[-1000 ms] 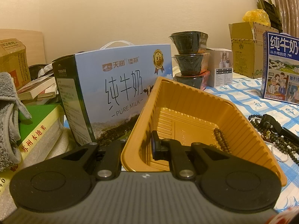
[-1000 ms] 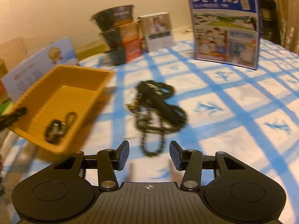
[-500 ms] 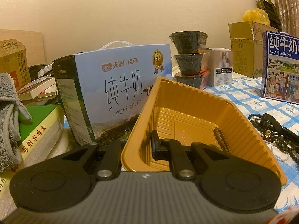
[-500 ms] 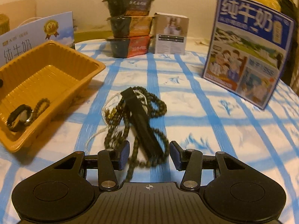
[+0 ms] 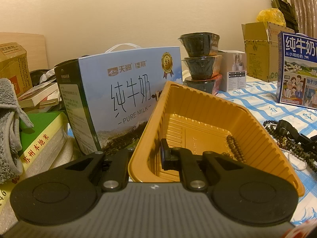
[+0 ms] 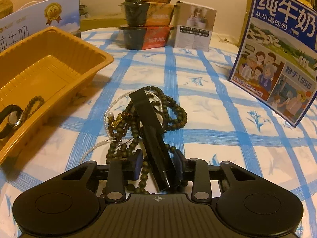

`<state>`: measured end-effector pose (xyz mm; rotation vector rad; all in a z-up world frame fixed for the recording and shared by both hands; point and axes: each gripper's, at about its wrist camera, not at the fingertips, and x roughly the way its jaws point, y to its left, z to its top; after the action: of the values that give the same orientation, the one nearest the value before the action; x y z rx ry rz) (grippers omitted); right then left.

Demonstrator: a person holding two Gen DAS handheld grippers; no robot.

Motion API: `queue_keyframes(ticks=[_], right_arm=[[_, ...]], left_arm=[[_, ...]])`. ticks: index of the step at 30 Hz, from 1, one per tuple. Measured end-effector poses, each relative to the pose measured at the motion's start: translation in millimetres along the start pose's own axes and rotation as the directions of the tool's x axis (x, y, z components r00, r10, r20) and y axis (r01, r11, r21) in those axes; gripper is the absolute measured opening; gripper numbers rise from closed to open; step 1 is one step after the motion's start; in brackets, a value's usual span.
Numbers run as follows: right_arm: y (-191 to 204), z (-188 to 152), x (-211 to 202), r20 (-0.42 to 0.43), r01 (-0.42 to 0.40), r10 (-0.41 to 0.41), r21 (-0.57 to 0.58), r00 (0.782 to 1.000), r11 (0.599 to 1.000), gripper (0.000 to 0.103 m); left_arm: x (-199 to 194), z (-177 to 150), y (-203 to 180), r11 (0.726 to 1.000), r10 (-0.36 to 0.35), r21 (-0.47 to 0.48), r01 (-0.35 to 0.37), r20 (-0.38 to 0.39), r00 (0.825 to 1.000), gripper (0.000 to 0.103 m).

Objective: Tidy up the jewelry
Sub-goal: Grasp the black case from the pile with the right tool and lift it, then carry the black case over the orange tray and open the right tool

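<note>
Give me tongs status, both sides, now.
Left tongs: shut on the orange tray wall.
Right tongs: open, straddling the black watch strap and dark beads; nothing gripped.

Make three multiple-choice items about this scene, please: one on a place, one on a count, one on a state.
1. Where does the wristwatch lie?
A. inside the orange tray
B. on the checked tablecloth
C. on the milk box

2. How many black food bowls are stacked behind the tray?
A. two
B. three
C. five

3. How is the right hand-held gripper now?
A. shut on the pearl string
B. open, its fingers on either side of the black strap
C. lifted far above the table

Right letters:
1. A: the right wrist view shows the watch on the tray floor beside a bead bracelet.
2. B: three bowls stand one on another.
3. B: both pads stand apart from the strap, with gaps visible.
</note>
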<state>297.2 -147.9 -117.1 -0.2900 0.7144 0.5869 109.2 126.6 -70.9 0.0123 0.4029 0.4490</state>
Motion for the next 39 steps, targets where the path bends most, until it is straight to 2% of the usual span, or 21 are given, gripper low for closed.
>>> queue_keyframes(ticks=[3, 5, 8, 13, 19, 26, 30, 36, 39], right_arm=[[1, 0, 0, 0.001, 0.004, -0.004, -0.009, 1.0, 1.0, 0.03], [2, 0, -2, 0.003, 0.003, -0.003, -0.013, 1.0, 1.0, 0.023], [2, 2, -5, -0.009, 0.01, -0.01, 0.006, 1.0, 1.0, 0.023], [2, 7, -25, 0.04, -0.017, 0.014, 0.085, 0.999, 0.996, 0.023], [7, 25, -56, 0.143, -0.153, 0.127, 0.195, 0.982, 0.969, 0.023], [34, 47, -69, 0.196, -0.329, 0.284, 0.26, 0.939, 0.908, 0.023], [54, 51, -57, 0.18, -0.402, 0.363, 0.303, 0.914, 0.864, 0.023], [84, 53, -34, 0.13, -0.429, 0.41, 0.337, 0.903, 0.838, 0.023], [96, 54, -25, 0.104, -0.41, 0.399, 0.329, 0.911, 0.85, 0.023]], left_arm=[[0, 0, 0, 1.0, 0.0, 0.0, 0.0, 0.0, 1.0, 0.012], [0, 0, 0, 1.0, 0.0, 0.0, 0.0, 0.0, 1.0, 0.012], [0, 0, 0, 1.0, 0.0, 0.0, 0.0, 0.0, 1.0, 0.012], [0, 0, 0, 1.0, 0.0, 0.0, 0.0, 0.0, 1.0, 0.012], [0, 0, 0, 1.0, 0.0, 0.0, 0.0, 0.0, 1.0, 0.012], [0, 0, 0, 1.0, 0.0, 0.0, 0.0, 0.0, 1.0, 0.012], [0, 0, 0, 1.0, 0.0, 0.001, 0.0, 0.0, 1.0, 0.012], [1, 1, 0, 1.0, -0.001, 0.002, 0.001, 0.0, 1.0, 0.012], [2, 1, 0, 1.0, -0.002, 0.003, 0.002, 0.0, 1.0, 0.012]])
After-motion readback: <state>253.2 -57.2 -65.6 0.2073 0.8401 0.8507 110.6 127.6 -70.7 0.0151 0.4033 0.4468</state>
